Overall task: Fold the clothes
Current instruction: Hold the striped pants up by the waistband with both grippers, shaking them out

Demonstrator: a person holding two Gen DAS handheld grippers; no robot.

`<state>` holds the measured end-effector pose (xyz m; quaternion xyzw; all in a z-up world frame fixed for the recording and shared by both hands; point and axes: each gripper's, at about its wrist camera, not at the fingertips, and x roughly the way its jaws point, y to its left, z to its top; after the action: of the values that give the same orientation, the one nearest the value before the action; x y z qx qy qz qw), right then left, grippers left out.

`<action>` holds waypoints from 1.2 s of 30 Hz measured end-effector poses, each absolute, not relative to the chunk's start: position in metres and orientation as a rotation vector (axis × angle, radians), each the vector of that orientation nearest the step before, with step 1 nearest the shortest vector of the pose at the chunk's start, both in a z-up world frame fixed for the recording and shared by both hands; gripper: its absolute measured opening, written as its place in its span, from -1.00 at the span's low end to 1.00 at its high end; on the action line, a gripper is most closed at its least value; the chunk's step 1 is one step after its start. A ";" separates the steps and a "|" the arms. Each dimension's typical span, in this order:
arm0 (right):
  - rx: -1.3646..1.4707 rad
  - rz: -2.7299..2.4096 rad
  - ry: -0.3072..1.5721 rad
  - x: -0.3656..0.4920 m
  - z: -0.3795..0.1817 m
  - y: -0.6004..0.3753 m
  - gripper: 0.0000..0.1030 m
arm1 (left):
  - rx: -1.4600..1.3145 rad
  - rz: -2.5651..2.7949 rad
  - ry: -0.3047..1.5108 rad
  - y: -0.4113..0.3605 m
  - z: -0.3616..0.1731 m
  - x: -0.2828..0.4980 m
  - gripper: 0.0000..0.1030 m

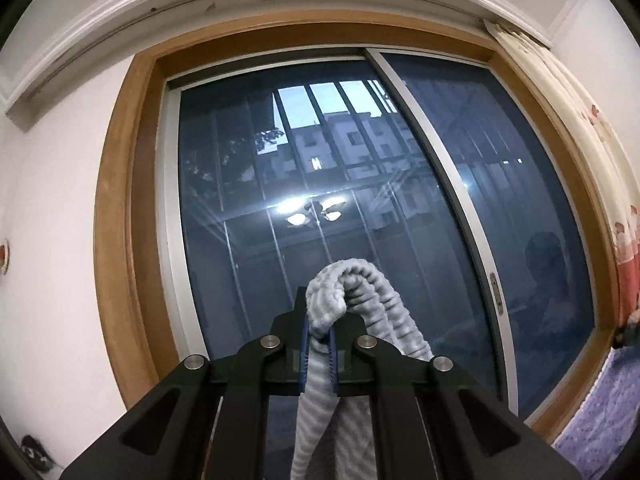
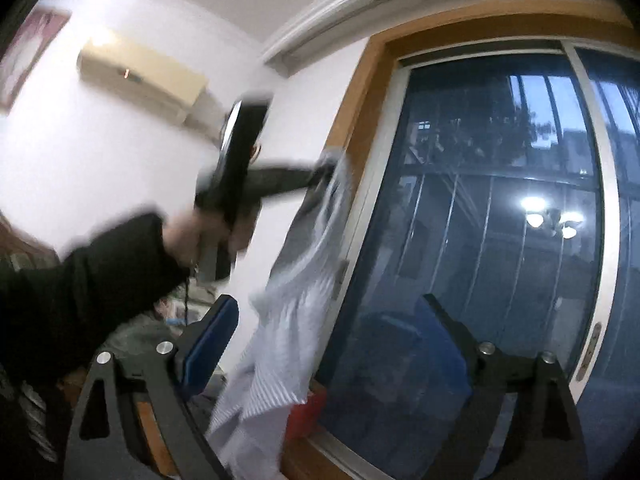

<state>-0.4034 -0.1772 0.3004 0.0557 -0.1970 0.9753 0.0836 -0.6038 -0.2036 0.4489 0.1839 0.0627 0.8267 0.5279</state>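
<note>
Ribbed cloth garment (image 1: 362,304) (soft), glossy window glass (image 1: 248,208)

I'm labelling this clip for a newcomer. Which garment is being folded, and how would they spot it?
Find the big sliding window with the wooden frame. In front of its left edge hangs a pale grey-and-white striped garment, pinched at the top by the left hand-held gripper. It is the only cloth held in the air.

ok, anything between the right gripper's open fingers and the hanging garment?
Nothing in the right wrist view: the right gripper is open and empty, and the striped garment hangs past it in clear air, held up by the left gripper.
</note>
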 end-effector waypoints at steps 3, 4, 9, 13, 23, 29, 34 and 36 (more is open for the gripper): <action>0.204 2.783 -0.724 -0.438 0.248 -0.200 0.73 | 0.450 1.986 0.194 -0.208 0.447 -0.601 -0.86; 0.232 2.735 -0.770 -0.447 0.234 -0.209 0.62 | 0.447 1.988 0.207 -0.208 0.446 -0.601 -0.86; 0.379 2.514 -0.943 -0.480 0.201 -0.249 0.55 | 0.417 1.988 0.267 -0.209 0.436 -0.601 -0.86; 0.434 2.300 -0.988 -0.514 0.195 -0.260 0.57 | 0.397 1.985 0.313 -0.207 0.426 -0.602 -0.86; 0.387 2.360 -0.694 -0.523 0.211 -0.225 -0.87 | 0.325 1.998 0.299 -0.228 0.403 -0.625 -0.86; 0.355 2.580 -0.409 -0.484 0.279 -0.188 -0.87 | 0.314 2.076 0.310 -0.219 0.387 -0.648 -0.86; 0.282 2.800 -0.099 -0.452 0.341 -0.152 -0.87 | 0.310 2.057 0.288 -0.200 0.399 -0.656 -0.86; 0.267 2.803 -0.087 -0.442 0.360 -0.148 -0.87 | 0.320 2.031 0.256 -0.189 0.407 -0.652 -0.86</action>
<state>-0.4421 -0.1485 0.3600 0.0934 -0.0303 0.9819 0.1618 -0.6524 -0.1894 0.4075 0.1327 0.1061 0.8435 0.5096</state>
